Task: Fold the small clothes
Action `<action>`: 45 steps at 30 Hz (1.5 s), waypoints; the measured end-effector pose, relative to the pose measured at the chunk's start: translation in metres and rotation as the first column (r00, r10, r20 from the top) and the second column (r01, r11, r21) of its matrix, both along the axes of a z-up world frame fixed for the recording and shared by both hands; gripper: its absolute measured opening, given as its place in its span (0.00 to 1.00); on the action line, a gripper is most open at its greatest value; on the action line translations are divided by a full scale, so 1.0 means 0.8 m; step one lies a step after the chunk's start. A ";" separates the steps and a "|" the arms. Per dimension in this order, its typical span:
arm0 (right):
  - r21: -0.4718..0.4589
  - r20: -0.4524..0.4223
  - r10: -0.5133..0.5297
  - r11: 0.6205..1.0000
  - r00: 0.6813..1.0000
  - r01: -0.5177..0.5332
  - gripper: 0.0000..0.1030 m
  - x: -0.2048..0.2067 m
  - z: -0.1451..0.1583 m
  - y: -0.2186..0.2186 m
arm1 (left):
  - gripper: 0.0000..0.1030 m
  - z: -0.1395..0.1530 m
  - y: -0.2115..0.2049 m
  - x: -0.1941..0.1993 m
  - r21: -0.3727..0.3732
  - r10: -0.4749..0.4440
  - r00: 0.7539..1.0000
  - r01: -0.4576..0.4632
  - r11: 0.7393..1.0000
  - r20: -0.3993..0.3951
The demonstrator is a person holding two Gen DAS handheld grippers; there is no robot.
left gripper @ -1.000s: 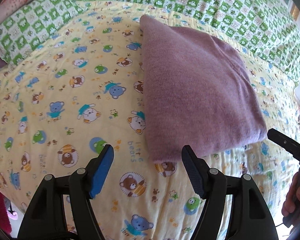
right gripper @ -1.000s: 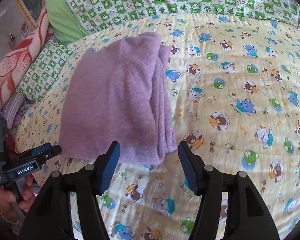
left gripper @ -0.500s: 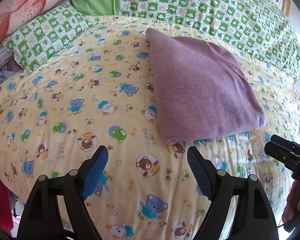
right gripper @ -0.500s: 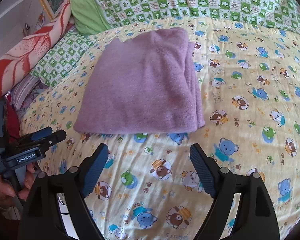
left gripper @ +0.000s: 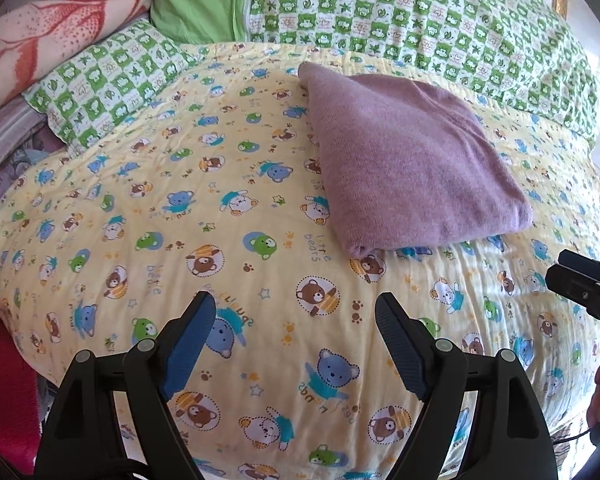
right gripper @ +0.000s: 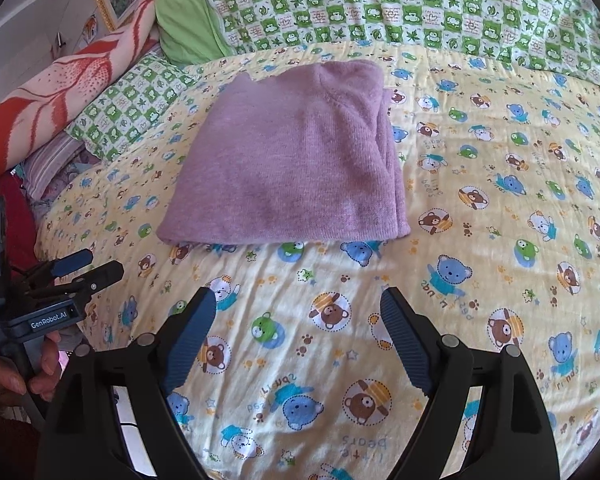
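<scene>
The purple sweater [left gripper: 412,160] [right gripper: 296,160] lies folded into a flat rectangle on the bed's yellow bear-print quilt [left gripper: 228,248] [right gripper: 500,240], toward the head edge, near the green checked pillows [left gripper: 440,12] [right gripper: 400,4]. The left hand-held gripper [left gripper: 296,344] and the right hand-held gripper [right gripper: 298,336] both hang released over the quilt near its front edge, apart from the sweater, jaws spread and grasping nothing.
</scene>
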State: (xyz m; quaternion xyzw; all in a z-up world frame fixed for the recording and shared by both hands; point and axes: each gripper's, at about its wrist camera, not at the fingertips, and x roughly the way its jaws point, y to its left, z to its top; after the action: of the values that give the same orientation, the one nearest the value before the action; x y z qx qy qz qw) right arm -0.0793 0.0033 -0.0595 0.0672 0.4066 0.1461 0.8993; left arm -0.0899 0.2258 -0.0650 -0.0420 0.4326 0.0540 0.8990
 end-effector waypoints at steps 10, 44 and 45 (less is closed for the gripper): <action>-0.074 0.072 0.033 0.997 0.997 -0.028 0.89 -0.008 0.021 0.017 | 0.81 0.028 -0.016 0.010 0.013 -0.011 0.999 0.010 1.000 0.043; -0.100 0.088 -0.010 0.995 0.996 0.019 0.91 0.071 -0.005 0.008 | 0.89 0.009 -0.058 0.081 0.054 0.019 0.999 -0.021 0.998 0.036; -0.099 0.087 -0.012 0.995 0.996 0.020 0.92 0.071 -0.005 0.007 | 0.89 0.008 -0.058 0.080 0.053 0.019 0.999 -0.021 0.998 0.032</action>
State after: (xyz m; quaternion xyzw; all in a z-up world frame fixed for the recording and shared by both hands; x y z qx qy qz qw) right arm -0.0222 0.0091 -0.0635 0.0192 0.3737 0.1213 0.9194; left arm -0.0255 0.1792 -0.0582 -0.0230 0.4162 0.0738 0.9060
